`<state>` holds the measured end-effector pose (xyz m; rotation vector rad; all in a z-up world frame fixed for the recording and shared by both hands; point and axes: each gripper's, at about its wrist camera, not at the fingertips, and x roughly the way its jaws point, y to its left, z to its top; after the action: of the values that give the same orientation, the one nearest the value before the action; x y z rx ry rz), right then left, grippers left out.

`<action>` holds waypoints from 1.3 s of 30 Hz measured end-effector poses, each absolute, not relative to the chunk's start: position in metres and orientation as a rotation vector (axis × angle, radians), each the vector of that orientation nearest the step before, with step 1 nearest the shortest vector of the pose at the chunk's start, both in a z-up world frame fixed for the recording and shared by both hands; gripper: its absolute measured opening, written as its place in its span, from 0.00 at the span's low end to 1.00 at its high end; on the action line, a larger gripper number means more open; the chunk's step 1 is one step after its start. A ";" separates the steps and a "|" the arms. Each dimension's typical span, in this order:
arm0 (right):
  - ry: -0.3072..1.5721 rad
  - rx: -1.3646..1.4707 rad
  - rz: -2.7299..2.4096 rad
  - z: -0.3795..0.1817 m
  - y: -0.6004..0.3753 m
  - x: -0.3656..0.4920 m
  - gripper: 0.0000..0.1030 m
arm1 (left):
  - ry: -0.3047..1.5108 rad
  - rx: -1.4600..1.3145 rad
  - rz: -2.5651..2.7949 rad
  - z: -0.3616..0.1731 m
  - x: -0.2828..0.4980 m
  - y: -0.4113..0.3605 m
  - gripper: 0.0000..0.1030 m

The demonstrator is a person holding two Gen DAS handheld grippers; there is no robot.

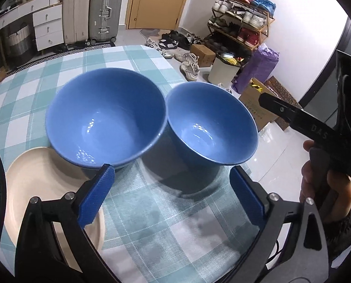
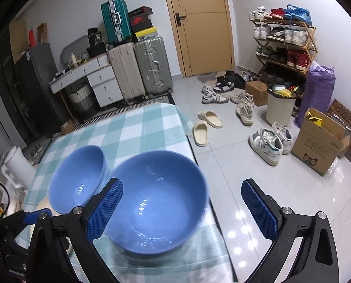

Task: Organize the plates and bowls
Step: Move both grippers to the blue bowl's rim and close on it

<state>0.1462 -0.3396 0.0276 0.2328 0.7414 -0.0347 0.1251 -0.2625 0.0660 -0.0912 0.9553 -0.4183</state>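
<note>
Two blue bowls sit side by side on the checked tablecloth (image 1: 151, 212), rims touching or nearly so. The left bowl (image 1: 104, 120) looks like a stack of two; a second rim shows under it in the right wrist view, though blur makes that hard to confirm. The single right bowl (image 1: 210, 125) stands near the right table edge. A cream plate (image 1: 33, 184) lies near-left, partly under the stack's edge.

Left gripper (image 1: 173, 198) has its fingers spread wide and holds nothing, just near of the bowls. Right gripper (image 2: 182, 207) is also wide and empty; its left finger (image 2: 104, 210) overlaps the single bowl's near-left rim, contact unclear.

Step in hand, as I read it: the approach to pick up the single bowl for nesting. Next move calls for straddling the rim wall with one finger inside, closing, lifting clear, then lowering into the stack. The table edge is close, so avoid pushing the bowl right.
</note>
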 end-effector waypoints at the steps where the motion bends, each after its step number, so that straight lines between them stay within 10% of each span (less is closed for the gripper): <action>1: 0.749 0.239 -0.044 0.024 -0.343 0.146 0.99 | 0.959 -0.095 -0.420 0.065 0.125 -0.265 0.94; 16: 0.769 0.260 -0.031 -0.006 -0.359 0.151 0.96 | 0.984 -0.165 -0.421 0.046 0.141 -0.293 0.77; 39: 0.786 0.353 0.060 -0.047 -0.361 0.169 0.32 | 1.031 -0.206 -0.400 0.016 0.178 -0.306 0.38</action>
<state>0.1693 -0.3612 -0.0471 0.3533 0.7862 0.0603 0.1776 -0.3061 0.0158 -0.2059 1.0306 -0.4002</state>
